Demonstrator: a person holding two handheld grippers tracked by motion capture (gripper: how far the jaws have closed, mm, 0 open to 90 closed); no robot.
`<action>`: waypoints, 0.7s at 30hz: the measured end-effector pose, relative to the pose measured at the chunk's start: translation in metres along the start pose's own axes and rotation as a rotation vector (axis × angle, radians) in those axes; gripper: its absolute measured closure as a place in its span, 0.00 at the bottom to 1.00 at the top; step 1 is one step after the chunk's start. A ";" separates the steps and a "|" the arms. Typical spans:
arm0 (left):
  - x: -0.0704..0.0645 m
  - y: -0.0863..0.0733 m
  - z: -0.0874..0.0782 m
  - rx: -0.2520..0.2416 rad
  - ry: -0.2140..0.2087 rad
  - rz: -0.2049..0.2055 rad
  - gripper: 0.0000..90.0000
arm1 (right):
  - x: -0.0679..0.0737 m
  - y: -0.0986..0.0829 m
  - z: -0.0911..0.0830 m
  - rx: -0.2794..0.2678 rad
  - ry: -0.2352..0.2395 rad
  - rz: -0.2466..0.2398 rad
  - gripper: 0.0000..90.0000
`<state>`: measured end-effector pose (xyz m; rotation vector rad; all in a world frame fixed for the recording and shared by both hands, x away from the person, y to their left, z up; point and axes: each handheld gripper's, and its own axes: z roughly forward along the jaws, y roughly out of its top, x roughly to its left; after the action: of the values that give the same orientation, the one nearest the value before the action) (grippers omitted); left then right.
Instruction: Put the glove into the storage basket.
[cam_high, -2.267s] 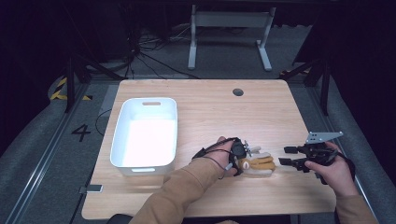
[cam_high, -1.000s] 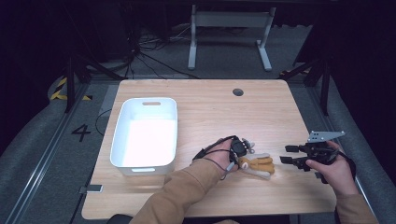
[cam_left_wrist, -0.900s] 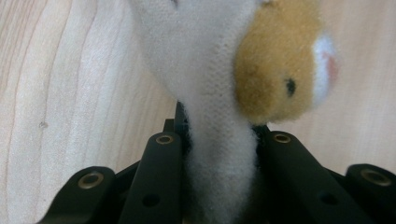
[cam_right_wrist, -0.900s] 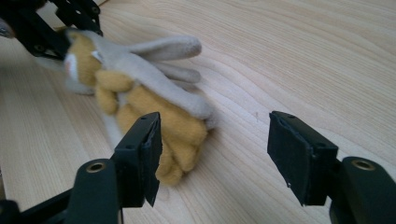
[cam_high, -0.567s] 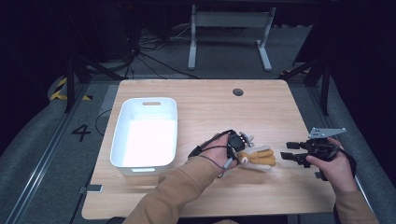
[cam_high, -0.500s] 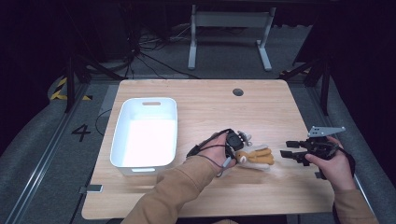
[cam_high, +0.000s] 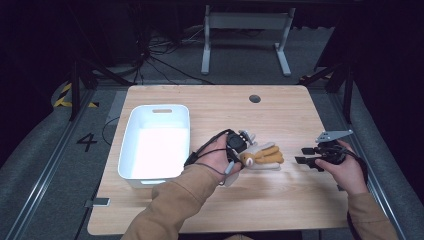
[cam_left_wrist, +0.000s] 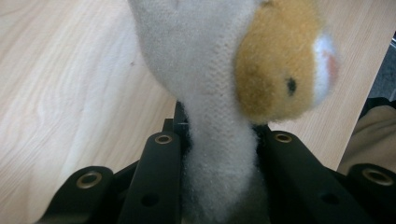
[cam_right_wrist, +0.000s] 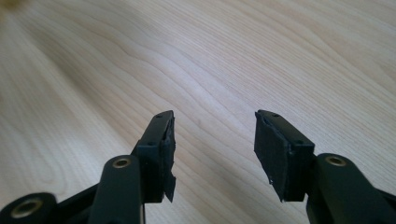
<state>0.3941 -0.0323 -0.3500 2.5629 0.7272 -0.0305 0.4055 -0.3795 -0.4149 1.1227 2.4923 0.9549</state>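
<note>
The tabletop (cam_high: 280, 205) is pale wood with a visible grain and a soft, low sheen. The soft toy (cam_left_wrist: 219, 79) is plush cloth: fuzzy cream fabric with a knitted look, and a tan, fleecy head. The left claw (cam_left_wrist: 219, 154) is matt black plastic set with brass-coloured rivets. The right claw (cam_right_wrist: 212, 149) carries rough, dull black pads. The bin (cam_high: 129, 150) looks smooth white plastic.

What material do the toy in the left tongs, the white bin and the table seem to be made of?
Soft toy: plush fabric, with a fuzzy white and tan nap; the left tongs squeeze it narrow.
White bin: probably plastic, smooth, with a moulded handle slot.
Table: wood or a wood-look laminate, with matte pale grain lines.
</note>
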 end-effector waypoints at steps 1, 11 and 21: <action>0.001 -0.001 -0.004 -0.002 0.007 -0.011 0.84 | -0.001 0.001 0.002 0.005 -0.003 -0.005 0.54; 0.017 -0.016 -0.051 -0.047 0.074 -0.129 0.84 | 0.002 0.008 0.015 0.010 0.046 0.036 0.50; 0.033 -0.028 -0.083 -0.087 0.112 -0.172 0.83 | 0.005 0.005 0.023 0.049 0.053 0.055 0.51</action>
<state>0.3997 0.0416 -0.2928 2.4286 0.9679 0.0883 0.4158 -0.3622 -0.4286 1.2018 2.5519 0.9551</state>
